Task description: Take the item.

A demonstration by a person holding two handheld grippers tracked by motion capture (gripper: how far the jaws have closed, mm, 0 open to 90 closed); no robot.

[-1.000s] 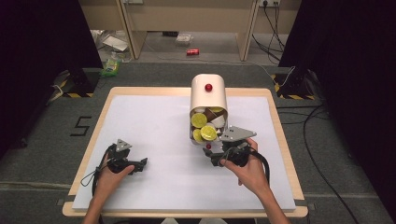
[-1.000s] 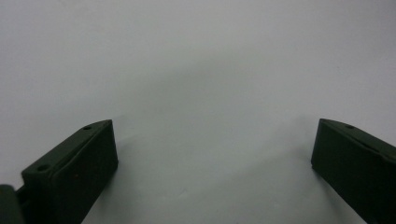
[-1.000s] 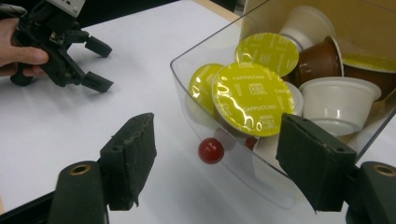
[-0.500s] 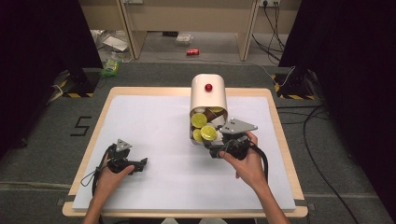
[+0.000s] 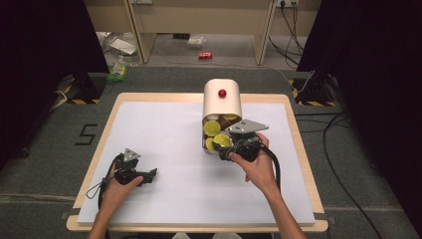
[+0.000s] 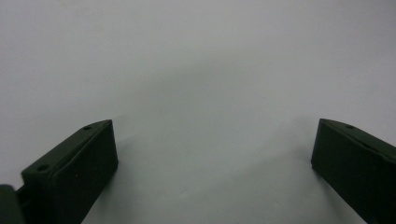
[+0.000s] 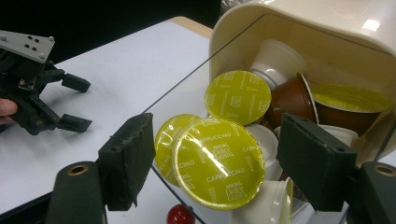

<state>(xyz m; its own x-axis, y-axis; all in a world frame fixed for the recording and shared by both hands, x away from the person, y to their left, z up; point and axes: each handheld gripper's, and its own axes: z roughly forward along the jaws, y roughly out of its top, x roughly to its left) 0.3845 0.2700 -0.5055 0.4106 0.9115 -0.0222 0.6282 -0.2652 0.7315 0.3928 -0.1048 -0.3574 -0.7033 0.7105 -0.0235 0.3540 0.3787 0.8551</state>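
Observation:
A cream container (image 5: pixel 222 107) with a red knob (image 5: pixel 222 93) lies on its side on the white table (image 5: pixel 164 129), its mouth toward me and several coffee capsules inside. A yellow-green-lidded capsule (image 5: pixel 222 141) (image 7: pixel 218 161) sits at the mouth. My right gripper (image 5: pixel 224 152) (image 7: pixel 219 123) points at it, jaws half apart, pads clear of the capsule just ahead. The container's wall (image 7: pixel 299 18) rises behind, over brown and white capsules. My left gripper (image 5: pixel 151 176) (image 6: pixel 215 126) rests at the front left, open over bare table; it is also visible in the right gripper view (image 7: pixel 83 103).
A clear panel lies flat before the container's mouth, its edge (image 7: pixel 182 84) running under the capsules. A small red round thing (image 7: pixel 180 215) shows low beside it. The table's wooden rim (image 5: pixel 298 149) lies right of my right hand. Cables and litter lie on the floor beyond.
My right gripper has edged a little up the picture toward the container's mouth, jaws at the same width. The capsules and my left gripper have stayed put.

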